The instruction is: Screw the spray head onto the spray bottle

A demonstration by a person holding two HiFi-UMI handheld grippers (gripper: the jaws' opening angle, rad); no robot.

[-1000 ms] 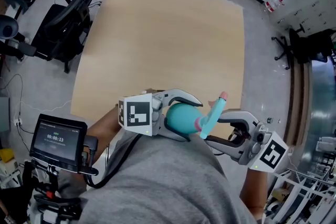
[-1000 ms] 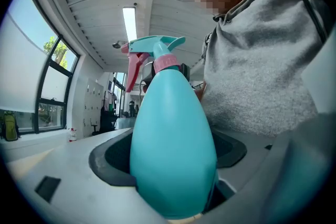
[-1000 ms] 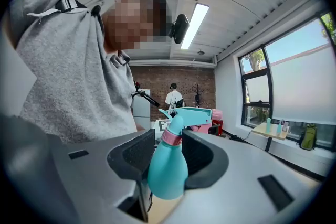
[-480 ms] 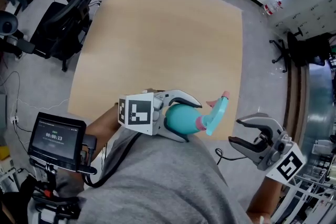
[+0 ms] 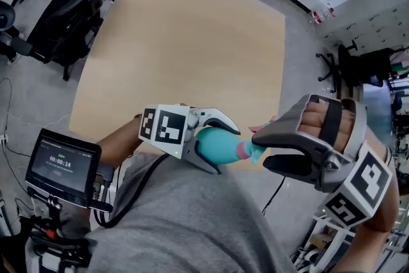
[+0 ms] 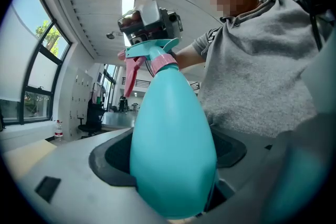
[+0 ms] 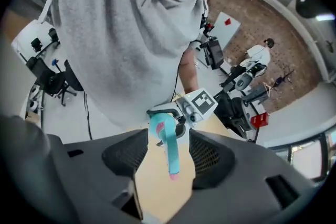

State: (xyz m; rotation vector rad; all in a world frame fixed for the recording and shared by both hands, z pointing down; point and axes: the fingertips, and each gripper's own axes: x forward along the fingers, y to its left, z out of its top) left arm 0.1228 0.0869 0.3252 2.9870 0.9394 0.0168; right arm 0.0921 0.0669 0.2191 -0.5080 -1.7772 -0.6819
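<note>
A teal spray bottle (image 5: 218, 146) lies sideways in front of my chest, my left gripper (image 5: 227, 150) shut on its body (image 6: 173, 149). The teal spray head (image 5: 255, 152) with its pink collar sits on the bottle's neck and points right. My right gripper (image 5: 261, 151) reaches in from the right with its jaws on either side of the head. In the right gripper view the spray head (image 7: 169, 147) stands between the pads (image 7: 126, 152) with a gap on both sides; the jaws are opening. The left gripper view shows the spray head (image 6: 149, 52) with the right gripper (image 6: 149, 21) behind it.
A bare wooden table (image 5: 185, 41) spreads ahead of me, its near edge just under the bottle. Black office chairs (image 5: 70, 16) stand at its left. A small screen (image 5: 61, 163) hangs at my left hip, with cables trailing across my shirt.
The right gripper let go of the spray head, drew off to the right, then came back turned over, its jaws around the head again. The left gripper and bottle have hardly moved.
</note>
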